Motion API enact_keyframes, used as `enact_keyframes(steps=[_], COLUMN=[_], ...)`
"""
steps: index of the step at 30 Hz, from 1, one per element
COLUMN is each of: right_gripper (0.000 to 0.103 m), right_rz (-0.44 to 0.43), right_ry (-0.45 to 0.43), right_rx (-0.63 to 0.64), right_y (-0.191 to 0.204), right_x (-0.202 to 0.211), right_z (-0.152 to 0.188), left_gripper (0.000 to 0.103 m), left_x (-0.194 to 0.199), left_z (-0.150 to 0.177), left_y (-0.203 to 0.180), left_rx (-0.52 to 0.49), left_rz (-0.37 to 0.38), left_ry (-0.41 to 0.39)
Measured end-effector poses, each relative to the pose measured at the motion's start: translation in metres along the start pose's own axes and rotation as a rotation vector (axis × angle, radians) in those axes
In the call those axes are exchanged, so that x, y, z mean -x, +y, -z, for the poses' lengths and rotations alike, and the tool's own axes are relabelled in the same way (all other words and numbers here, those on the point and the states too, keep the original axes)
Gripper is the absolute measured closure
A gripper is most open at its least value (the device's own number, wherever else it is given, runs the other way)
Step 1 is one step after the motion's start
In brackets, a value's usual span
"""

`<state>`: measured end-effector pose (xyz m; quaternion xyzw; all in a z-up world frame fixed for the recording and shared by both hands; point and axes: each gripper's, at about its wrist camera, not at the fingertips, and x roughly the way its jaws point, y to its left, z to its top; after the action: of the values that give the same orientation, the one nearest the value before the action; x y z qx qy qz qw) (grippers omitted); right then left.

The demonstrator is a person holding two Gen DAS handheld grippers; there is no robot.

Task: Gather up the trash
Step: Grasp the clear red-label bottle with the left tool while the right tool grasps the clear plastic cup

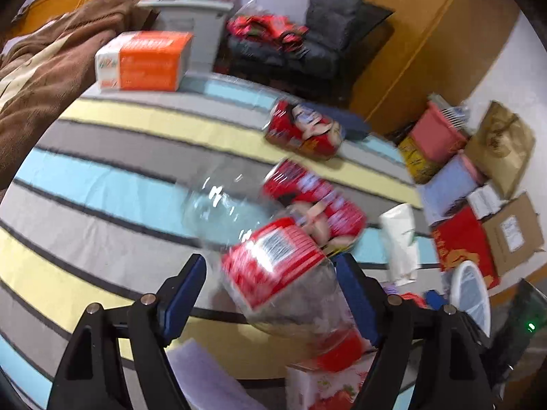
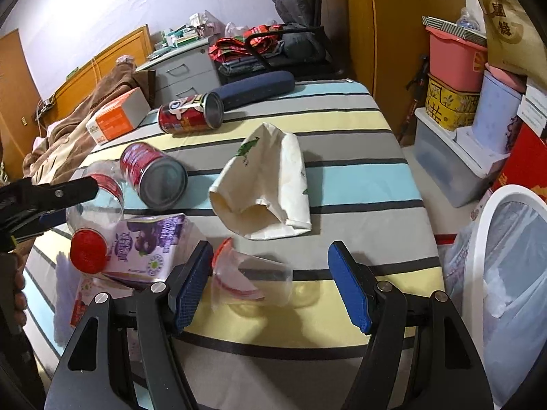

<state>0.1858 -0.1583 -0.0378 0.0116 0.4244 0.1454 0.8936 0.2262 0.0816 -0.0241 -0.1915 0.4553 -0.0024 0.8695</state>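
Blue-padded jaws of the right gripper (image 2: 270,282) stand wide, empty, over a clear plastic cup (image 2: 249,282) on the striped bedsheet (image 2: 359,174). Wide too, the left gripper (image 1: 270,297) brackets a red-labelled plastic bottle (image 1: 277,266); contact is blurred.

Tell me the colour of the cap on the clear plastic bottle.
Red. The bottle cap shows best in the right wrist view, beside the purple carton.

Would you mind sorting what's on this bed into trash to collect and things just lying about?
Trash:
plastic bottle
two chip cans
paper bag
grape juice carton
plastic cup

Lying about:
orange box
brown blanket
navy cushion
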Motion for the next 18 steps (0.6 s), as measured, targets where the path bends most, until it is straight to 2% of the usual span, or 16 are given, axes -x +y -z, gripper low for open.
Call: enact_keyframes(steps=[6, 8, 11, 14, 15, 17, 18], right_gripper=[0.032, 0.032, 0.032, 0.033, 0.036, 0.053, 0.055], right_rz=[0.007, 0.006, -0.009, -0.007, -0.006, -0.005, 0.000], right_ry=[0.023, 0.019, 0.016, 0.009, 0.010, 0.014, 0.014], right_rx=[0.012, 0.007, -0.012, -0.024, -0.025, -0.023, -0.021], right_y=[-0.001, -0.003, -0.005, -0.007, -0.006, -0.005, -0.004], right_x=[-0.003, -0.002, -0.001, 0.000, -0.001, -0.001, -0.002], right_z=[0.003, 0.004, 0.005, 0.006, 0.006, 0.006, 0.006], left_gripper=[0.024, 0.028, 0.029, 0.029, 0.029, 0.028, 0.028], left_x=[-0.002, 0.000, -0.001, 0.002, 0.000, 0.000, -0.001], left_z=[0.001, 0.003, 0.003, 0.001, -0.002, -0.006, -0.009], left_y=[0.004, 0.006, 0.014, 0.018, 0.018, 0.016, 0.015], left_rx=[-0.071, -0.110, -0.115, -0.120, -0.117, -0.121, -0.123], left_rz=[-0.046, -0.080, -0.084, -0.088, -0.087, -0.055, -0.055], left_ry=[-0.007, -0.009, 0.005, -0.017, -0.017, -0.021, -0.023])
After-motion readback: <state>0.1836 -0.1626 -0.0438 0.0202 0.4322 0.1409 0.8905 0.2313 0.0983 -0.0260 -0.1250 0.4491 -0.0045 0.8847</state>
